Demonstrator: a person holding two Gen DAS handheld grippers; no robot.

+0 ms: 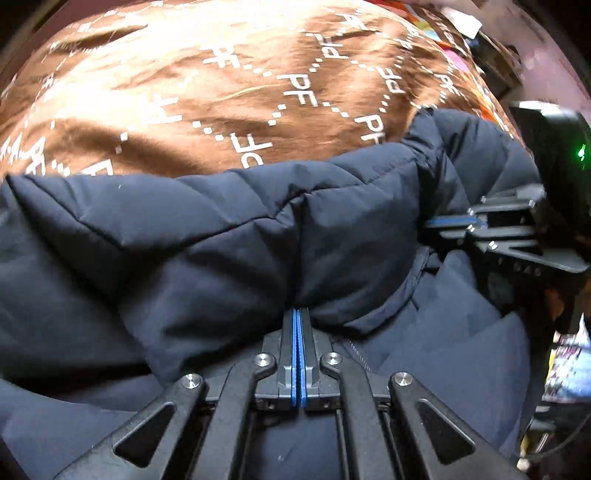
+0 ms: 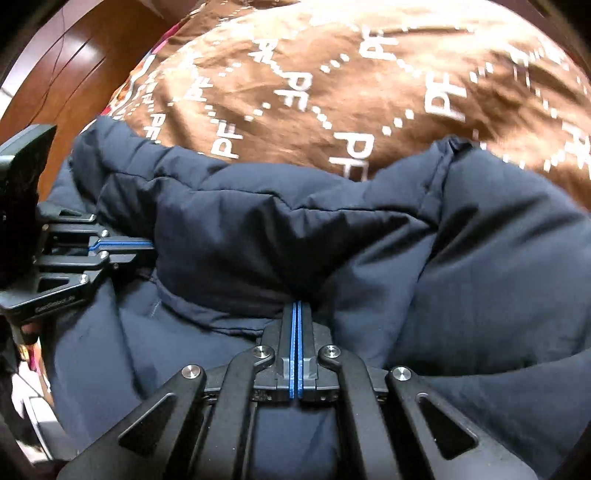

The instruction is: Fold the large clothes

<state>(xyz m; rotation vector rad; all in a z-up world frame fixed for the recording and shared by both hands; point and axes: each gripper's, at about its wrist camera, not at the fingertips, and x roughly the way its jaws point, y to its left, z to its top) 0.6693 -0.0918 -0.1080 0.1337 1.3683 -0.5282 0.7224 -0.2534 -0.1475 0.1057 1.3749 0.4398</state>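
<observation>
A dark navy puffer jacket (image 1: 221, 240) (image 2: 388, 240) lies bunched on a brown bedcover (image 1: 221, 92) (image 2: 332, 92) printed with white "PF" letters. My left gripper (image 1: 298, 310) points steeply down, its blue pads pressed together on a raised fold of the jacket, which creases upward from the tips. My right gripper (image 2: 297, 303) is shut the same way on another fold of the jacket. Each gripper shows in the other's view: the right one (image 1: 432, 223) at the right edge, the left one (image 2: 151, 243) at the left edge, both tips buried in the padding.
Brown wooden furniture (image 2: 55, 74) stands beyond the bedcover at upper left. Bright coloured cloth and papers (image 1: 454, 33) lie at the bed's far corner. Printed items (image 1: 569, 369) sit low at the right, past the jacket's edge.
</observation>
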